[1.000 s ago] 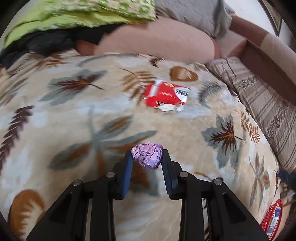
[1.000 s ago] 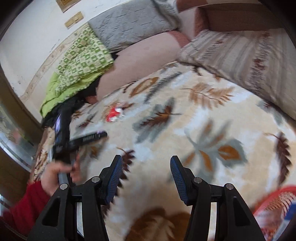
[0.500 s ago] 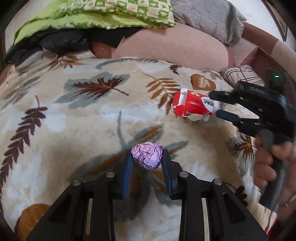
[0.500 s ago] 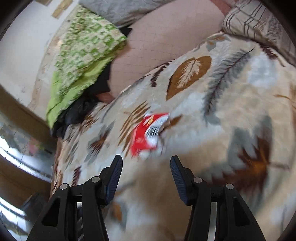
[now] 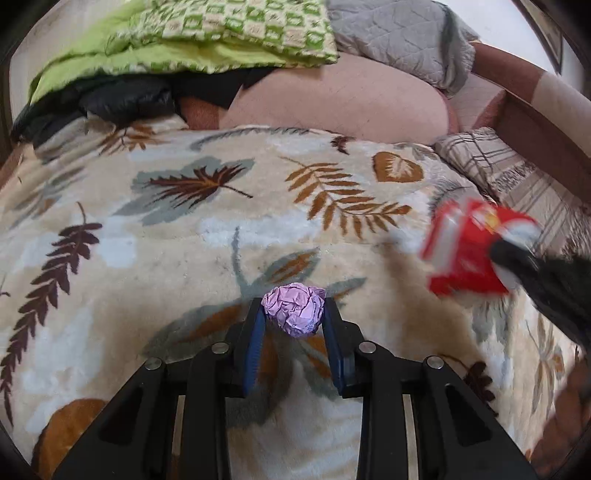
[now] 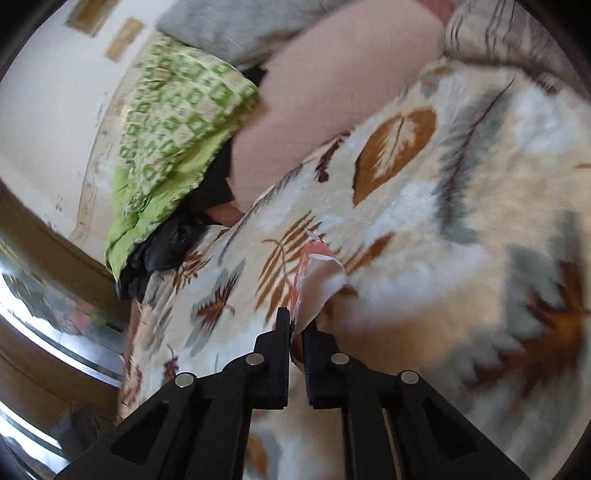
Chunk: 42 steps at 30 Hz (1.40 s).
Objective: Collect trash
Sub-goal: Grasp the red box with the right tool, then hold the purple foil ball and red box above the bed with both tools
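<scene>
Left wrist view: left gripper [image 5: 293, 319] clamped on a crumpled purple ball [image 5: 294, 309], pinched between the blue pads [image 5: 255, 347] right at the fingertips, held above a leaf-print blanket [image 5: 155, 258]. Far beyond the fingers, a green quilt [image 5: 207, 33] over a dark bundle [image 5: 122, 101], a grey pad [image 5: 399, 33] and a pink bolster [image 5: 343, 99]. Off to the right past the fingers, a striped pillow [image 5: 491, 166]. Right of the fingers and a little ahead, a red wrapper [image 5: 469, 247], blurred, with the black tip of the right gripper [image 5: 517, 260] at its right edge; clear of the blanket or touching it, cannot tell.

Right wrist view: right gripper [image 6: 295, 326] having just snapped shut, fingers [image 6: 282, 343] nearly together on the wrapper [image 6: 314, 273], gripped by its lower edge. Pale inner side and red rim sticking up and forward from the fingertips, in front of the blanket [image 6: 461, 206]. Ahead and left of the fingers, the quilt [image 6: 173, 125] and dark bundle [image 6: 162, 247]; straight ahead, the bolster [image 6: 325, 99]. Whole view smeared by motion, so finer detail of the wrapper not readable.
</scene>
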Motion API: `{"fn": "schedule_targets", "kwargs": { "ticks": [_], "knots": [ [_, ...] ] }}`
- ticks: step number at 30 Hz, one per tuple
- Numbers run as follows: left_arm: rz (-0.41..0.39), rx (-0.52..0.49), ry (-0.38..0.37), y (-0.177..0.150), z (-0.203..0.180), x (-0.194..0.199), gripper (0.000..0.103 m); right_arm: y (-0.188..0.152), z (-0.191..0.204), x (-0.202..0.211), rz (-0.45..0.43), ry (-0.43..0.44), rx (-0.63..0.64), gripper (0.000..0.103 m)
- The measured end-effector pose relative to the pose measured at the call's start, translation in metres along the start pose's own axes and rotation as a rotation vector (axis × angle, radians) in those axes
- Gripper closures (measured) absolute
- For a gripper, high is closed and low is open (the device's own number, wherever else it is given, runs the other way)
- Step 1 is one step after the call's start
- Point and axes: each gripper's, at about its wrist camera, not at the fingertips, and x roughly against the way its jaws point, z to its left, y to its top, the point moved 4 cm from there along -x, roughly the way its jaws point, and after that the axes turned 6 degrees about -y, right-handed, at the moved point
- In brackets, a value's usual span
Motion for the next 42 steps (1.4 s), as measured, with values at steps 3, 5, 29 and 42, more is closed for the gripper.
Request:
{"fn": "schedule_targets", "kwargs": {
  "ticks": [3,5,29,42],
  "knots": [
    [-0.029,-0.021,0.0,-0.003,-0.01,0.016,0.073,-0.029,0.007,0.046,-0.054,-0.045,0.052,0.096],
    [-0.054,-0.055,-0.001,-0.008,-0.022,0.033,0.073,-0.051,0.007,0.076,-0.09,-0.078,0.065,0.096],
    [-0.154,-0.205,0.106,-0.094,-0.038,0.13,0.073,-0.188,0.031,0.194,-0.228,-0.203,0.255,0.096],
    [-0.143,-0.21,0.099,-0.097,-0.038,0.122,0.073,-0.184,0.016,0.202,-0.229,-0.207,0.203,0.096]
  ]
}}
